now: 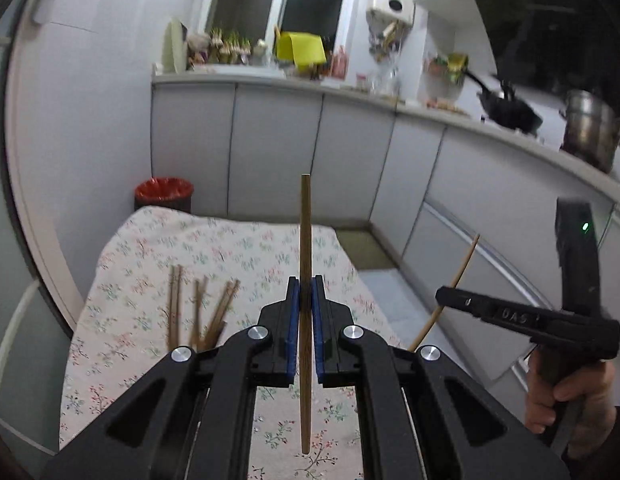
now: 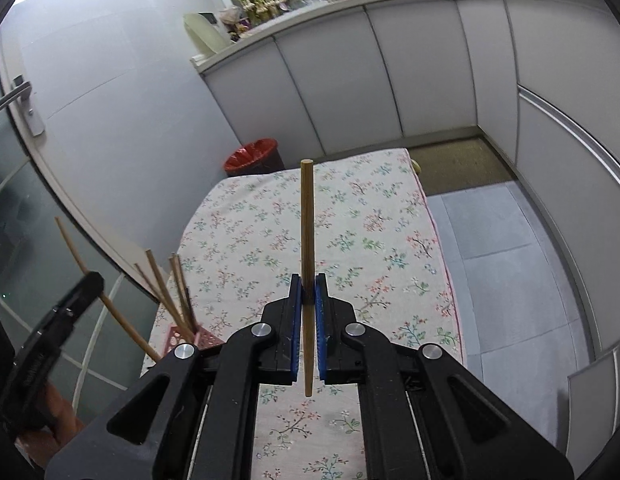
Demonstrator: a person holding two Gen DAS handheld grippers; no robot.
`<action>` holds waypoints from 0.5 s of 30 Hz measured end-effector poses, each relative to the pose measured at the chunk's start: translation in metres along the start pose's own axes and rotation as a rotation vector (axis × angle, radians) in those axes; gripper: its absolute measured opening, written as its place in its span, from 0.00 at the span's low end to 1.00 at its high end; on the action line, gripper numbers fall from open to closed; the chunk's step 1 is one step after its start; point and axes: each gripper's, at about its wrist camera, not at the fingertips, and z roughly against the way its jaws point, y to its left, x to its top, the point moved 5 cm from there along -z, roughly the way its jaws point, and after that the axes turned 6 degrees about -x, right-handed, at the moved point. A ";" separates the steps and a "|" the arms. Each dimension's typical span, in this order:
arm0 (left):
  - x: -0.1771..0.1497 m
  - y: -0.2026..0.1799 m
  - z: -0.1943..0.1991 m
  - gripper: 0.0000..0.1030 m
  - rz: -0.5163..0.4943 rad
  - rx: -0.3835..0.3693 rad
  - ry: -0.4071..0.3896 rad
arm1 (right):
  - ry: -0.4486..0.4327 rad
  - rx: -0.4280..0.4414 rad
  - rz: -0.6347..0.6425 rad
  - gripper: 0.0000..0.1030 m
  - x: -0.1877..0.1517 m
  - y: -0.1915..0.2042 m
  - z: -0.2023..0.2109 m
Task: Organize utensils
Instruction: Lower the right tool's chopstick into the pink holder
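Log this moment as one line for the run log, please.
left gripper: shut on chopstick | right gripper: shut on second chopstick | holder: several chopsticks in

The floral-covered table (image 2: 362, 216) lies bare across its middle and toward its far edge and right edge, so a gripper could pass freely there; at the near left corner a pink basket (image 2: 189, 336) stands with several chopsticks (image 2: 177, 284) leaning up and outward, blocking low passage along that side; the left gripper (image 2: 89, 284) hangs just beside them with its own chopstick (image 2: 109, 308) slanting across; a red-lined bin (image 2: 251, 156) stands on the floor beyond the far left corner; white cabinets (image 2: 390, 80) wall the far side; grey floor (image 2: 510, 280) lies open past the right edge.
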 end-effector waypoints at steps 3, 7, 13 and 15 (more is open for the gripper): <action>0.013 0.013 0.026 0.06 0.023 0.013 -0.071 | -0.023 0.020 0.021 0.05 0.001 0.015 0.008; 0.025 0.039 0.052 0.06 0.042 0.072 -0.180 | -0.058 0.050 0.038 0.05 0.006 0.035 0.015; 0.024 0.086 0.044 0.06 0.080 0.126 -0.203 | -0.100 0.110 0.063 0.05 0.011 0.070 0.015; 0.020 0.095 0.039 0.06 0.076 0.150 -0.195 | -0.099 0.125 0.068 0.05 0.011 0.082 0.010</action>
